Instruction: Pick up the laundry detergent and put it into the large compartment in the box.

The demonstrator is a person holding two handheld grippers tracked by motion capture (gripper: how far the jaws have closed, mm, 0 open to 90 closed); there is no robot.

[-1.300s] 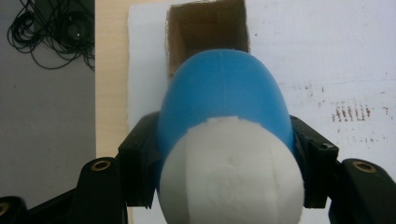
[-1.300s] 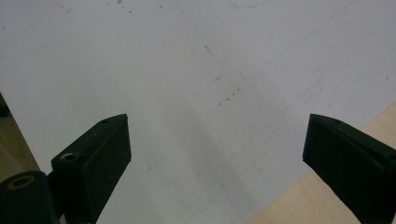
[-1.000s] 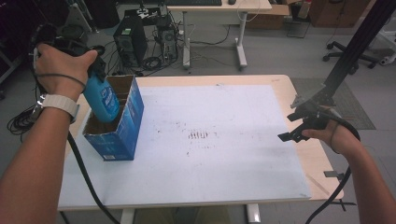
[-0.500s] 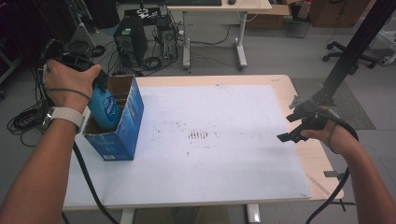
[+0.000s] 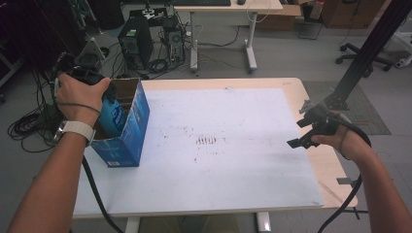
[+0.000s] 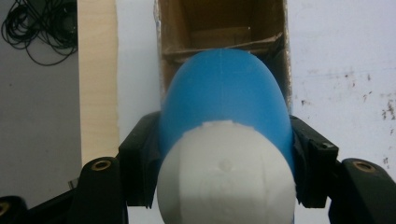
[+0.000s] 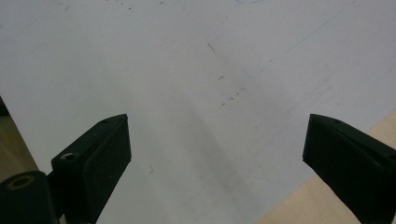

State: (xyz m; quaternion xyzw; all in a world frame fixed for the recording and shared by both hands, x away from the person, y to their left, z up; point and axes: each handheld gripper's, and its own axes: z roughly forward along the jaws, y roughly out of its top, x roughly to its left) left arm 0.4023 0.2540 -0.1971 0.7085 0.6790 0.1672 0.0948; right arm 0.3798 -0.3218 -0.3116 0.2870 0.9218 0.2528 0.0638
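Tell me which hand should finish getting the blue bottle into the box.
Left. The left gripper already has its jaws clamped on the blue bottle, right over the open blue box. The right gripper hangs open over bare table, far across from the box.

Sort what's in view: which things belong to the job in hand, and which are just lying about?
In the job: blue bottle, clamped in the left claw; open blue carton beneath it.

Lying about: computer tower, cable coil, office chair; right claw idle, open.

High view looked forward and down over the table (image 5: 233, 194). Left gripper view faced straight down, close, into the blue box (image 6: 219, 28). Right gripper view skimmed the white sheet (image 7: 187, 70), near. All shared the sheet.
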